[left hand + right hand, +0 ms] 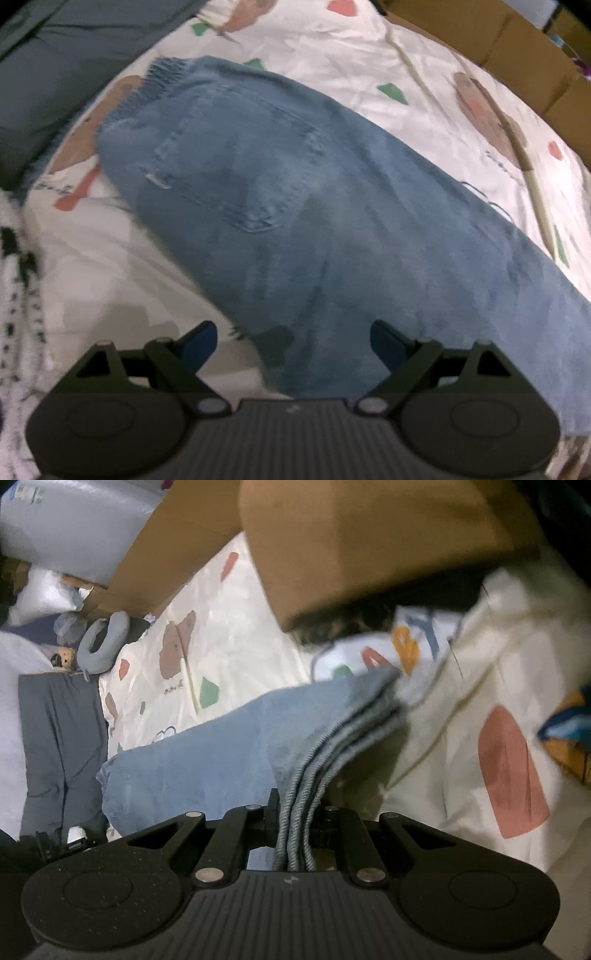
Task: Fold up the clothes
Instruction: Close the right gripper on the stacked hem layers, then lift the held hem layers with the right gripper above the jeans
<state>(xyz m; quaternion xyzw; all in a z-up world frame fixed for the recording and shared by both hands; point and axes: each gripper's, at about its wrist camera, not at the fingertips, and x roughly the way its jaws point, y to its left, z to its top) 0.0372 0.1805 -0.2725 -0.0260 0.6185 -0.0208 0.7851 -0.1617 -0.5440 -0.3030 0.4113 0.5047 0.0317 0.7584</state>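
A pair of blue jeans (280, 206) lies folded lengthwise on a white patterned bedsheet (332, 48), waistband at the upper left, back pocket facing up. My left gripper (293, 341) is open and empty, hovering above the jeans' near edge. In the right wrist view, my right gripper (295, 812) is shut on the stacked hem ends of the jeans (207, 746) and holds them lifted off the sheet (236, 635); the layered denim edges run between the jaws.
Cardboard boxes (491, 40) line the bed's far side, and one box (369, 542) looms close above the right gripper. A grey garment (55, 66) lies at the left. A neck pillow (103, 642) and bags sit beyond the bed.
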